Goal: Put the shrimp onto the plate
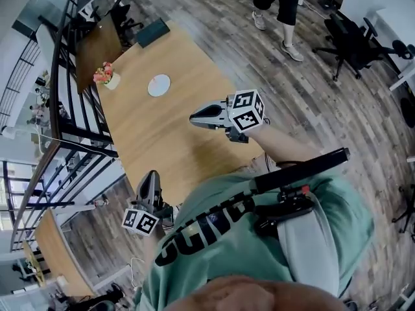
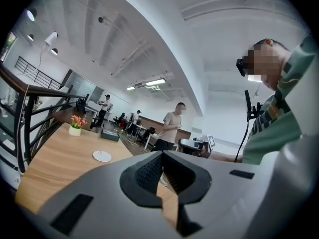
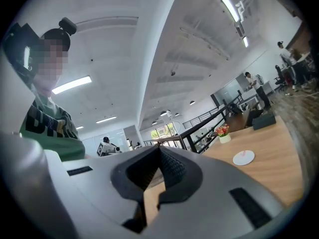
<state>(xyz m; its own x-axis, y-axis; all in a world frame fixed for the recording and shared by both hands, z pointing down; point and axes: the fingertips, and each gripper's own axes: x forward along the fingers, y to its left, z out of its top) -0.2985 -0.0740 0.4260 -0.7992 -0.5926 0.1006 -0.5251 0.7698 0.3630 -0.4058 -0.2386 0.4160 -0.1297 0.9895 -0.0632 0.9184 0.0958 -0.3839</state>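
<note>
A small white plate (image 1: 159,85) lies on the far half of the wooden table (image 1: 162,141). The right gripper view shows the plate (image 3: 243,157) with a small pink speck on it, too small to name. No shrimp shows elsewhere. My right gripper (image 1: 193,117) hovers over the table's right side, short of the plate, jaws shut and empty (image 3: 159,148). My left gripper (image 1: 151,175) is at the table's near edge, its jaws also together with nothing between them (image 2: 162,154). In the left gripper view the plate (image 2: 102,156) lies ahead to the left.
A pot of pink flowers (image 1: 106,75) and a dark flat box (image 1: 152,32) stand at the table's far end. A black railing (image 1: 71,109) runs along the left side. A person (image 1: 279,5) stands beyond the table, office chairs (image 1: 353,44) to the right.
</note>
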